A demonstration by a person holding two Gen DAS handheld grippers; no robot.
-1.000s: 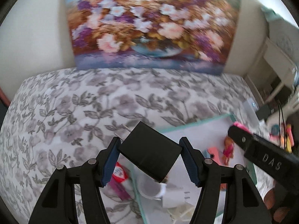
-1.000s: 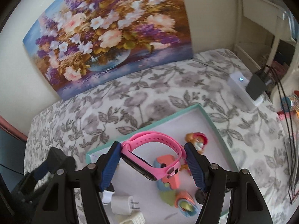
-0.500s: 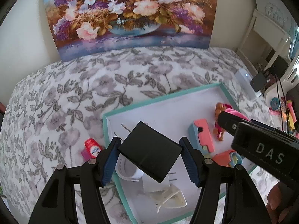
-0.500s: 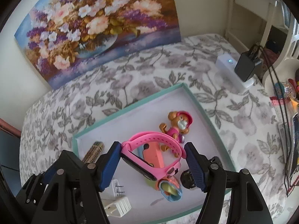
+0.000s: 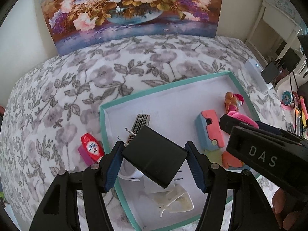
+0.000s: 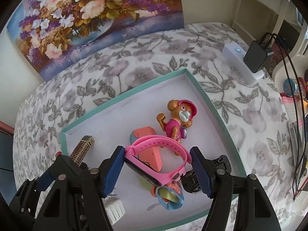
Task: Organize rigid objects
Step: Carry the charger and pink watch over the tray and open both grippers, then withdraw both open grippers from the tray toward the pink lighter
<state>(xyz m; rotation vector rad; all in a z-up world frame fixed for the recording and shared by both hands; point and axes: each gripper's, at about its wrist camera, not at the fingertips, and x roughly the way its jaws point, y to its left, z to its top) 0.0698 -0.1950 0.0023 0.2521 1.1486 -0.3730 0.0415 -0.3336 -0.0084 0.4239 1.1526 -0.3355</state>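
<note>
Both grippers point steeply down over a shallow teal-rimmed tray [image 5: 169, 83] that lies on a bed with a grey flower-pattern cover [image 5: 57, 88]. The left gripper [image 5: 154, 165] is closed on a black plug adapter [image 5: 154, 156], its blue pads pressing on two opposite sides; the adapter is tilted, and its two metal pins stick out toward the upper left. The right gripper [image 6: 156, 171] clamps a pink smartwatch [image 6: 156, 159] across its looped strap, with the dark screen at the lower left.

Inside the tray, a brown toy dog with a pink cap [image 6: 179, 119] lies near the far right corner. Beside it is a coral and blue block [image 6: 148, 148], partly hidden behind the watch. A patterned lighter [image 6: 82, 148] lies near the left wall of the tray. A white plug [image 6: 114, 210], a white hair clip [image 5: 175, 200] and a small black clip [image 6: 190, 181] are near the front edge.

Outside the tray, just beside its left wall, a red tube [image 5: 91, 147] rests on the bed cover. A flower painting [image 5: 130, 9] leans against the wall behind the bed.
</note>
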